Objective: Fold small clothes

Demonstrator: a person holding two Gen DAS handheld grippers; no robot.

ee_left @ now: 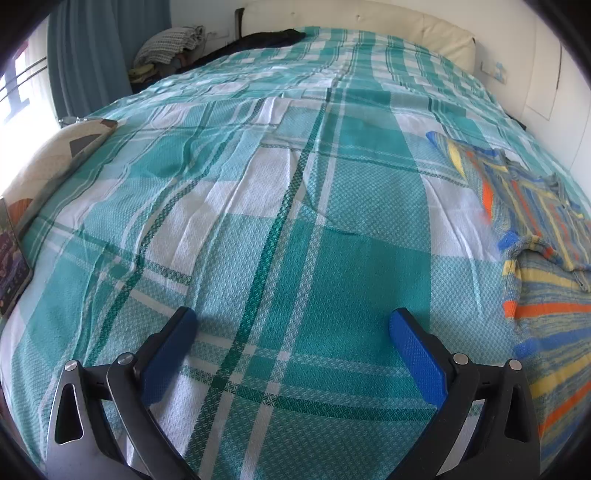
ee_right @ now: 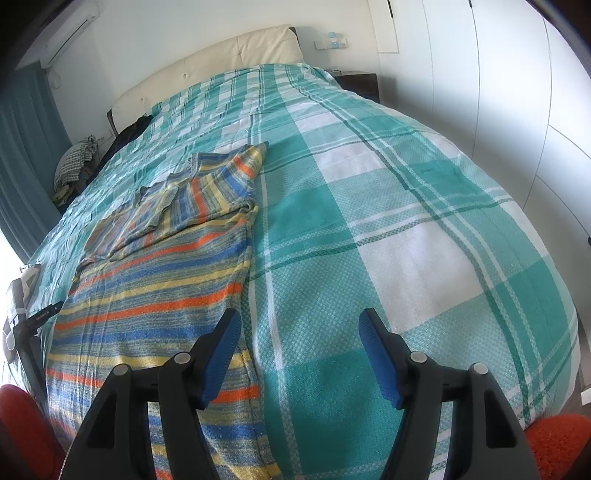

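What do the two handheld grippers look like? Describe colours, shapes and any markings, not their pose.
The left gripper and right gripper look alike: each has two black plastic fingers with triangular cut-outs near the base, round silver pivot pins, and a textured blue pad on each inner face. No cables, sleeves or hands show. In the right wrist view, a black part at the left edge carries small white lettering, too small to read.

Bed (ee_left: 280,206) fills the room, covered by teal and white plaid bedspread (ee_right: 406,236); cream padded headboard (ee_right: 229,55) at its far end against white wall. Right of bed: white wardrobe doors (ee_right: 517,92), dark nightstand (ee_right: 360,83) by the headboard. Left of bed: blue-teal curtain (ee_left: 88,55), bright window (ee_left: 18,88) with daylight coming in, pile of folded textiles (ee_left: 168,46) near the headboard corner. AC unit (ee_right: 70,29) high on wall above curtain
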